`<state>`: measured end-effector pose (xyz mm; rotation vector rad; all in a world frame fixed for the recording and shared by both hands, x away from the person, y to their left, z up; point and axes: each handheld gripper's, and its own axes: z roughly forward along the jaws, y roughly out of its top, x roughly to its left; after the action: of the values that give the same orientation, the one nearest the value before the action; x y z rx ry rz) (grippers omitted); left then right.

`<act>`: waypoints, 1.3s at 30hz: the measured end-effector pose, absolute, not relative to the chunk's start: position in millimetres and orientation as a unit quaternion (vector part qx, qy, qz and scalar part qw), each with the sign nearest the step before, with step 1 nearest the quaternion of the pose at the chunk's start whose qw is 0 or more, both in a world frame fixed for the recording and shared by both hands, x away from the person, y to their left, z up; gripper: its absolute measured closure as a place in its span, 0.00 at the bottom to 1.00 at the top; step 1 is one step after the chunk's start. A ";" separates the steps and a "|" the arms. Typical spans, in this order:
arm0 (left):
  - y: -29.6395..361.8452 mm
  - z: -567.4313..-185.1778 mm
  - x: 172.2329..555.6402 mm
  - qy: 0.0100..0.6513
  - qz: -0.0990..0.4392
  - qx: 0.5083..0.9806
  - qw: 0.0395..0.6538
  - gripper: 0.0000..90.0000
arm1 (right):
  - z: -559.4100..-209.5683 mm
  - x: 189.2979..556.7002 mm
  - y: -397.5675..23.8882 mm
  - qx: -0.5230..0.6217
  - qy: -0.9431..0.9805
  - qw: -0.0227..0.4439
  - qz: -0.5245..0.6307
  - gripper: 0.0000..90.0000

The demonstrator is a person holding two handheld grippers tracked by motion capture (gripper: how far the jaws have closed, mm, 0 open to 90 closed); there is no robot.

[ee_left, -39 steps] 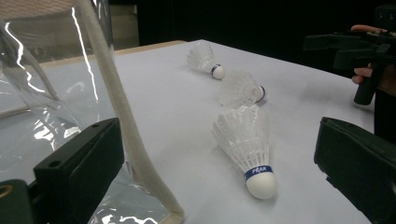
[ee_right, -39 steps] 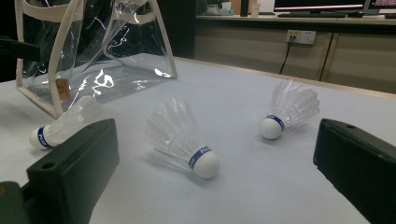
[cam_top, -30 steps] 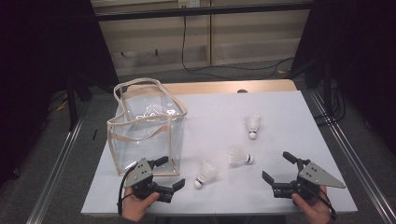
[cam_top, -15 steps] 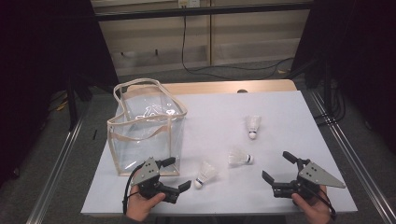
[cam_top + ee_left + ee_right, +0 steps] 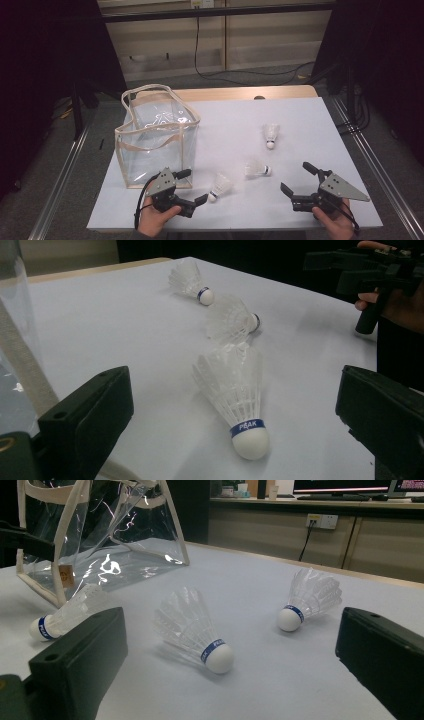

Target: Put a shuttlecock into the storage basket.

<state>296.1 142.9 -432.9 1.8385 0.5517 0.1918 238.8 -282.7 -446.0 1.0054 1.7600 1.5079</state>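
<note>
left gripper [image 5: 196, 187] (jaws wide) reaches toward the near shuttlecock [image 5: 220, 186] beside the clear bag [image 5: 157, 140]; next, close on it.

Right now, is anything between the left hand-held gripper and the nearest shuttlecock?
Nothing visible. The left hand-held gripper is open, and the nearest shuttlecock lies on bare table just ahead of its jaws, cork end toward them. The clear bag stands off to its side, and the other two shuttlecocks lie farther away.
</note>
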 end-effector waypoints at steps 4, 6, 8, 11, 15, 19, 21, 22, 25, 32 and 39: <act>141.2 -432.1 297.1 0.239 0.079 0.782 0.570 0.02 | -446.0 238.8 -282.9 0.379 0.664 0.303 0.569 0.00; 140.5 -432.0 297.6 0.237 0.078 0.784 0.568 0.02 | -446.0 238.8 -282.9 0.380 0.664 0.303 0.569 0.00; 139.3 -432.4 297.8 0.237 0.076 0.786 0.566 0.02 | -445.9 238.8 -282.9 0.379 0.664 0.303 0.569 0.00; 137.0 -432.8 297.8 0.236 0.076 0.790 0.561 0.03 | -445.9 238.9 -282.9 0.379 0.664 0.304 0.569 0.00; 134.3 -433.0 297.2 0.236 0.077 0.794 0.555 0.03 | -445.9 238.8 -283.0 0.379 0.664 0.304 0.569 0.00; 132.6 -433.5 297.8 0.233 0.076 0.801 0.546 0.03 | -445.9 238.8 -283.1 0.376 0.666 0.304 0.568 0.00; 131.7 -433.4 297.7 0.234 0.074 0.804 0.542 0.02 | -445.9 238.7 -282.9 0.376 0.666 0.304 0.568 0.00; 130.9 -433.4 297.6 0.236 0.072 0.803 0.543 0.02 | -445.9 238.6 -282.9 0.376 0.666 0.304 0.568 0.00; 129.4 -433.2 297.9 0.236 0.072 0.807 0.536 0.02 | -445.8 238.6 -283.0 0.376 0.666 0.304 0.568 0.00; 123.8 -433.7 298.5 0.246 0.060 0.815 0.521 0.04 | -445.7 238.2 -283.2 0.375 0.665 0.305 0.569 0.00; 120.7 -435.4 299.3 0.244 0.058 0.829 0.499 0.08 | -445.5 237.8 -283.2 0.376 0.666 0.304 0.569 0.01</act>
<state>299.3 120.7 -435.4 2.0069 0.5912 0.1396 237.8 -283.2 -445.5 0.9958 1.7629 1.5061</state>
